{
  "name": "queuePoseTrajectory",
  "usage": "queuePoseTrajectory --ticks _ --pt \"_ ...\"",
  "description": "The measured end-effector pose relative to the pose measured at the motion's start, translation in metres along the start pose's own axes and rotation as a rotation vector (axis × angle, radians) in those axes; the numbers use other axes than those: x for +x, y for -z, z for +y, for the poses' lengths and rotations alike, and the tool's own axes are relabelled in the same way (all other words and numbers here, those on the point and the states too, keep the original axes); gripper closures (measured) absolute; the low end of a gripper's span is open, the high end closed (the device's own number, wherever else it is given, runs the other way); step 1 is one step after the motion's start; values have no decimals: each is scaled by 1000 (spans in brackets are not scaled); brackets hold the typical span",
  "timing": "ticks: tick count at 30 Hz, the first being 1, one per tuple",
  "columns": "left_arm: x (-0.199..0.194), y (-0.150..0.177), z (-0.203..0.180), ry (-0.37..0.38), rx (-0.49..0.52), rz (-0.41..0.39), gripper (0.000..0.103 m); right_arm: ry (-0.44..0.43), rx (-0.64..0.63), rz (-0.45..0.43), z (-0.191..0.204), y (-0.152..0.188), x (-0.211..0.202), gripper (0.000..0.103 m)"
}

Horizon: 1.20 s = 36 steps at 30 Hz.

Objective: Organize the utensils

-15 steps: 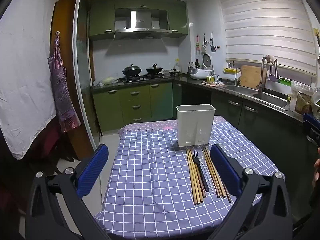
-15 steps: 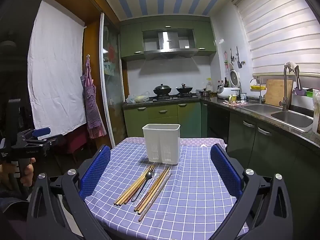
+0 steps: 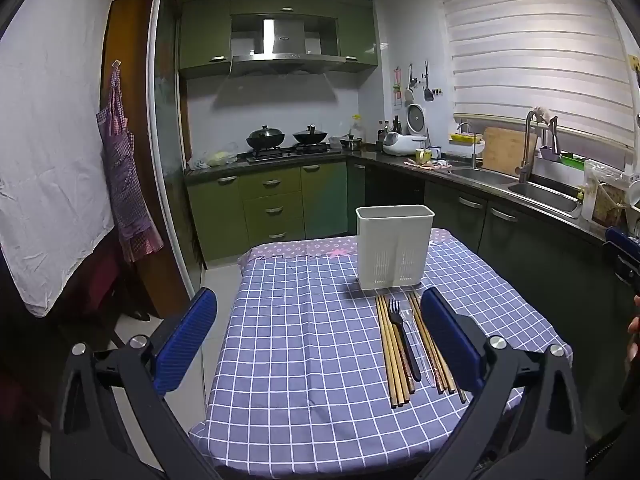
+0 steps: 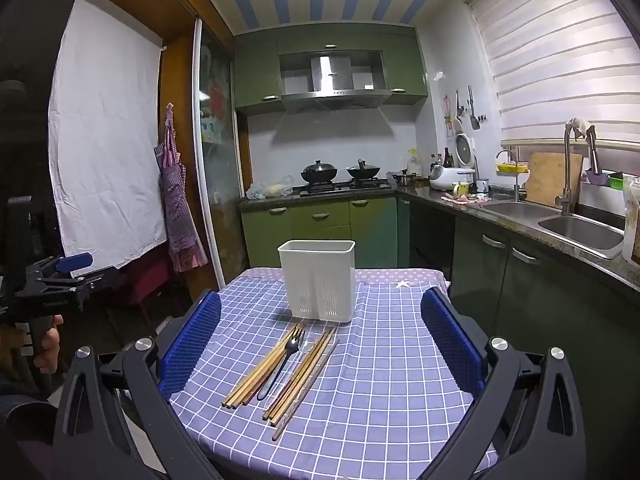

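Note:
A white plastic utensil holder (image 3: pixel 394 246) (image 4: pixel 316 276) stands upright near the far end of the table. In front of it, several wooden chopsticks (image 3: pixel 390 356) (image 4: pixel 260 372) lie in two bundles. A black-handled fork (image 3: pixel 404 336) (image 4: pixel 286 354) and a clear utensil lie between the bundles. My left gripper (image 3: pixel 318 296) hovers open over the table's near left part, nothing between its blue pads. My right gripper (image 4: pixel 320 298) is open too, low over the near edge, with the utensils ahead between its fingers but apart from them.
The table wears a blue checked cloth (image 3: pixel 304 360) (image 4: pixel 384 360). A counter with a steel sink (image 3: pixel 536 192) (image 4: pixel 576 232) runs along the right. Green cabinets and a stove (image 3: pixel 288 148) stand behind. The left gripper (image 4: pixel 60 276) shows left of the table, held by a hand.

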<state>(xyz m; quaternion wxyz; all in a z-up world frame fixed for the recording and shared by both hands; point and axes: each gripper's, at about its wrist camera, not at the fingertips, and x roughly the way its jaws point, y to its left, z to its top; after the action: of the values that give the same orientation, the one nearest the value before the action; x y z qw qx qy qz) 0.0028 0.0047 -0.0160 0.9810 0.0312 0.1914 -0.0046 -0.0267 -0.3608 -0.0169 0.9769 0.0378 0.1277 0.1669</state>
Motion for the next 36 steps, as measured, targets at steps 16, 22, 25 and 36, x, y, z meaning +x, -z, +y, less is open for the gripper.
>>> queuePoseTrajectory --ticks 16,22,25,36 --pt "-4 -8 0 19 -15 11 6 -6 -12 19 2 2 5 4" --pt "-3 -5 0 19 -15 16 6 -8 -13 22 1 2 7 4" --pt "-2 -3 0 21 -16 19 6 -9 -13 25 2 1 8 4" --pt "2 0 1 23 -13 30 6 -7 -17 33 2 3 9 4"
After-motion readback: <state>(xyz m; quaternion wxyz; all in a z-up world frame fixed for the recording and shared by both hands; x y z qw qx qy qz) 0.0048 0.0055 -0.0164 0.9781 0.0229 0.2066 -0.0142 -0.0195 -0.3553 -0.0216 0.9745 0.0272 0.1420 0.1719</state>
